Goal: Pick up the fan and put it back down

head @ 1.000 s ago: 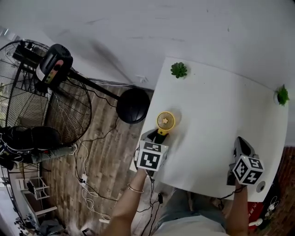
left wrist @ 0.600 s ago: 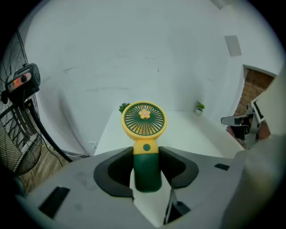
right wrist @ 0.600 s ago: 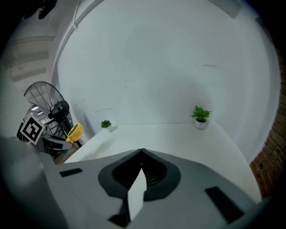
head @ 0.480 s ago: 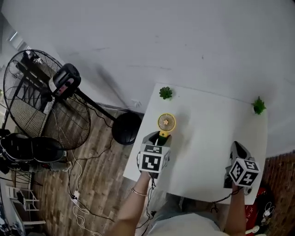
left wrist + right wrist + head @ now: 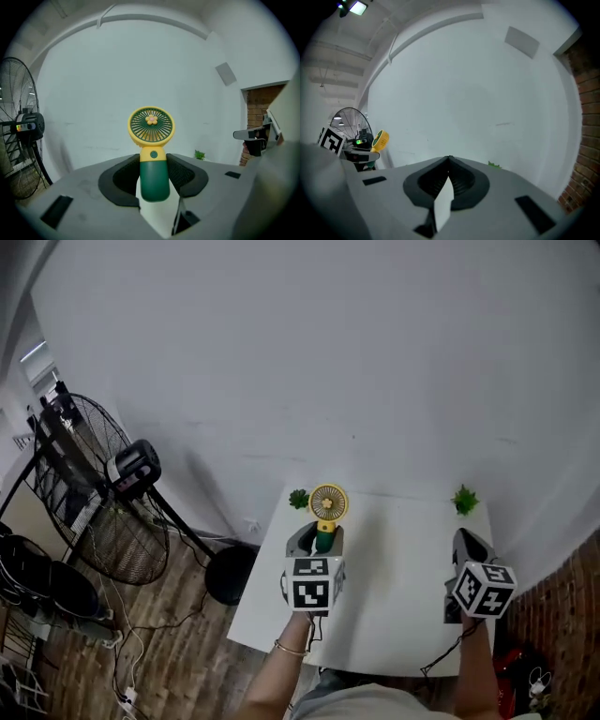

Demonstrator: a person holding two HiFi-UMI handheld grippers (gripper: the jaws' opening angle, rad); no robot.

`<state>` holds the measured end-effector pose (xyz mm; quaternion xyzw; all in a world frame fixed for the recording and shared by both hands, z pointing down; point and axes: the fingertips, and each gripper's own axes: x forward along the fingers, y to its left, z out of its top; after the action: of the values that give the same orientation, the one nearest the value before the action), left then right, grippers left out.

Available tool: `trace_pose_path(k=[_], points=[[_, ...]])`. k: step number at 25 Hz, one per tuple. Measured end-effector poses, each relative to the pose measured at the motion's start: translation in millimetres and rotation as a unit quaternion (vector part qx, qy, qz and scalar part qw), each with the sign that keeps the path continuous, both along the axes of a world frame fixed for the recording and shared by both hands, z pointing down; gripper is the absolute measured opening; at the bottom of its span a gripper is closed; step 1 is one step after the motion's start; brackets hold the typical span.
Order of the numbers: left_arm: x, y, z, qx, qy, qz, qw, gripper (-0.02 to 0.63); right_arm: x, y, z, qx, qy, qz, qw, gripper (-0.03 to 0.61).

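Nearest the person's body, over the near half of the white rectangular worktop (image 5: 394,615), the two tools are hanging side by side and well apart. Over on the right, the right claw (image 5: 449,161) is sitting pressed together with nothing in it, so it is playing no part for now. The left claw (image 5: 319,542) is pinching the small handheld fan with the dark green handle and round yellow head (image 5: 152,154), its two jaws pressing the handle from either side just under the yellow collar.

That fan is standing upright in the grip. Its long axis is running up and down, with the grille on top and the rounded butt of the handle hanging free below. It is sticking up crosswise to the line the claw is pointing along, which is looking close to level. I judge it to be hanging clear of the worktop, though no view is showing the gap itself.

So the picking up is looking done and the setting down is waiting. What that is turning on, I would say, is the worktop lying straight beneath the butt. The left hand is needing to go down with the handle plumb, or the narrow base is risking a topple.

Farther off, a small green plant (image 5: 299,499) is sitting at the far left corner near the fan's head, and a second small green plant (image 5: 463,500) at the far right. Beyond them the plain pale wall (image 5: 328,362) is filling everything. Off to the left, a big black pedestal fan (image 5: 134,468) is standing on the wooden floor (image 5: 169,652).
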<state>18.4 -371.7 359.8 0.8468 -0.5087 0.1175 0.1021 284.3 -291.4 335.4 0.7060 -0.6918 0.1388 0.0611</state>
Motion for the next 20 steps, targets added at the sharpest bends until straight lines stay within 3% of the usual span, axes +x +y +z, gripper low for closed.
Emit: trace_pose_path(k=[5,9,20], points=[[13.9,-2.5,-52.8,0.081,0.03,-0.021,0.9961,0.176,22.4,10.8,-58.8,0.074,0.025,0.033,0.996,0.0],[22.6,-6.0,-87.4,0.129,0.033,-0.017,0.9909,0.176,35.0,18.2,-83.4,0.109,0.043,0.065,0.991,0.0],[24.6,-4.1,-109.2,0.155,0.033,-0.024,0.987,0.178,43.7,27.0,-88.1,0.123,0.039,0.079,0.988,0.0]])
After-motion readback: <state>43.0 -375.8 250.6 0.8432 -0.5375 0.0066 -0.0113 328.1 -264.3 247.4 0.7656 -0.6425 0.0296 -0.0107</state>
